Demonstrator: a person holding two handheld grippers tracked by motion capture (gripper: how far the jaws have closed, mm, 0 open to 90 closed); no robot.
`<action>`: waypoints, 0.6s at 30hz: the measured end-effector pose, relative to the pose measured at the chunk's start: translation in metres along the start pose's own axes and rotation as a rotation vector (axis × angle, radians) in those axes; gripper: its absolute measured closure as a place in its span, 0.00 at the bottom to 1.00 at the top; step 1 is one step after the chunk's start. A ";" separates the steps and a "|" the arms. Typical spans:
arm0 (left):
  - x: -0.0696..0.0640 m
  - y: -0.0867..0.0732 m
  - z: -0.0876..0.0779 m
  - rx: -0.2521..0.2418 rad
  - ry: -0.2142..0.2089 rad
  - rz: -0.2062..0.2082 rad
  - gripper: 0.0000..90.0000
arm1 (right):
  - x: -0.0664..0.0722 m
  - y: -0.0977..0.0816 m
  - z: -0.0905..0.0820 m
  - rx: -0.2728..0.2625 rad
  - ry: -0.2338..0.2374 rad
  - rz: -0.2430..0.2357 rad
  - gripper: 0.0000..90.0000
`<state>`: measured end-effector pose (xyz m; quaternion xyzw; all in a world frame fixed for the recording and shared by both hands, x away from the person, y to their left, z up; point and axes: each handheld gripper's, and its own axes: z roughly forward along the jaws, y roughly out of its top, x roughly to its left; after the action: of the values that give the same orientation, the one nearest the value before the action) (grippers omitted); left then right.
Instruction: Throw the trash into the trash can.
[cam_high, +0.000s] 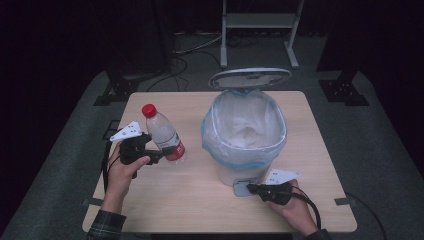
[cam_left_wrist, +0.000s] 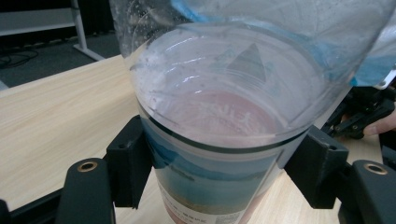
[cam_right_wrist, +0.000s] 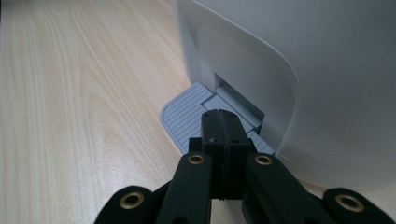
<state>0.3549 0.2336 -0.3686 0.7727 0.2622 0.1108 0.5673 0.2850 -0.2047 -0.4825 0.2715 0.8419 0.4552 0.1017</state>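
Your bin (cam_high: 245, 165) stands on the tabletop (cam_high: 200, 200), right of centre, w/ its lid (cam_high: 250, 78) tipped up behind the opening and a bag (cam_high: 243, 125) lining the inside. The pedal (cam_high: 241, 188) sticks out at the bin's near side, on the tabletop. Your right gripper (cam_high: 251, 188) sits just in front of the bin, tips on the pedal. The bottle (cam_high: 164, 134) is left of the bin, well apart from it, tilted, between the jaws of your left gripper (cam_high: 159, 156). A stand (cam_high: 260, 22) sits on the floor behind the tabletop.
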 end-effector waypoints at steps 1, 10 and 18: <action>0.000 0.001 0.000 -0.004 -0.001 0.000 0.33 | 0.000 0.000 0.000 0.000 0.000 0.000 1.00; -0.002 0.011 -0.004 -0.038 -0.031 -0.004 0.33 | 0.000 0.000 0.000 0.000 -0.001 0.001 1.00; -0.005 0.021 -0.009 -0.068 -0.065 -0.005 0.33 | 0.000 0.000 0.000 0.001 0.000 0.005 1.00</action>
<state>0.3521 0.2332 -0.3452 0.7555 0.2418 0.0932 0.6017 0.2849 -0.2047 -0.4824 0.2737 0.8414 0.4549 0.1003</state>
